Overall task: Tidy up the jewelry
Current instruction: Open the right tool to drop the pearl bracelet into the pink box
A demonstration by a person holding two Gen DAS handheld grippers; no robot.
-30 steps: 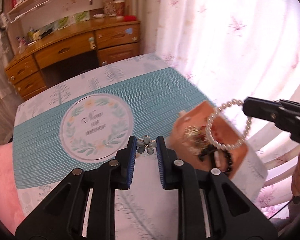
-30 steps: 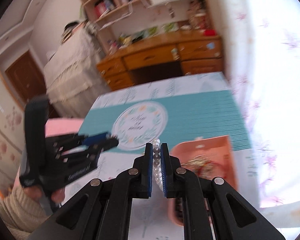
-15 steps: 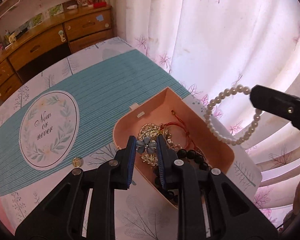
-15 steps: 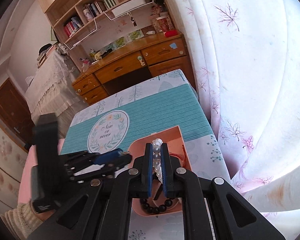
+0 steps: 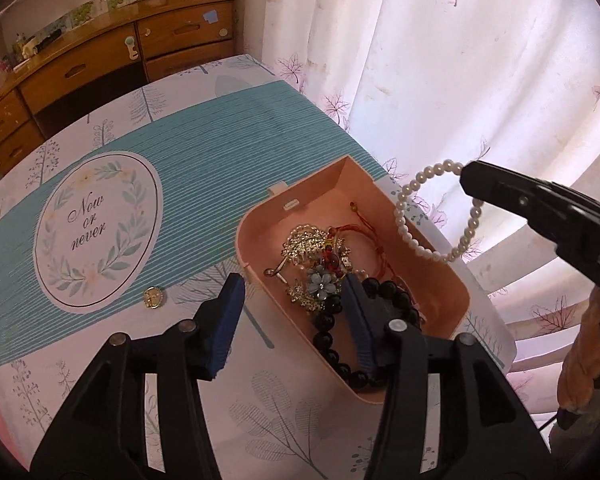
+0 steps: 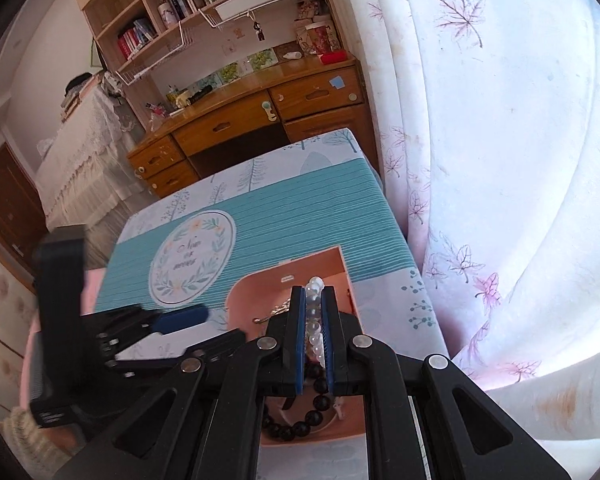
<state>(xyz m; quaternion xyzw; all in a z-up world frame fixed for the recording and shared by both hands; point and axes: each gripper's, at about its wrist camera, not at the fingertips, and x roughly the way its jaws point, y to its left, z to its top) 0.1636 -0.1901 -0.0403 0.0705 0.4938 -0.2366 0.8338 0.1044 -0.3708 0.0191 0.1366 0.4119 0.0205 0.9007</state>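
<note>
A peach jewelry box [image 5: 440, 276] stands open on the table near its right edge; it also shows in the right wrist view [image 6: 256, 284]. In it lie a gold brooch [image 5: 304, 244], a red cord bracelet [image 5: 364, 228], a black bead bracelet [image 5: 384, 296] and a blue flower clip [image 5: 322, 283]. My left gripper [image 5: 294, 292] is open over the box's near-left rim, with the flower clip lying between its jaws. My right gripper [image 6: 312, 308] is shut on a pearl bracelet [image 5: 432, 216] and holds it above the box's right side. A small gold ring [image 5: 154, 297] lies on the table left of the box.
The table wears a teal striped cloth with a round "Now or never" emblem [image 5: 96, 228]. A white leaf-print curtain [image 5: 440, 60] hangs right behind the table's right edge. A wooden desk with drawers [image 5: 112, 56] stands beyond the far end.
My left gripper carried the flower clip over the box, opened and let it fall among the jewelry. My right gripper brought the pearl bracelet over the box's right side.
</note>
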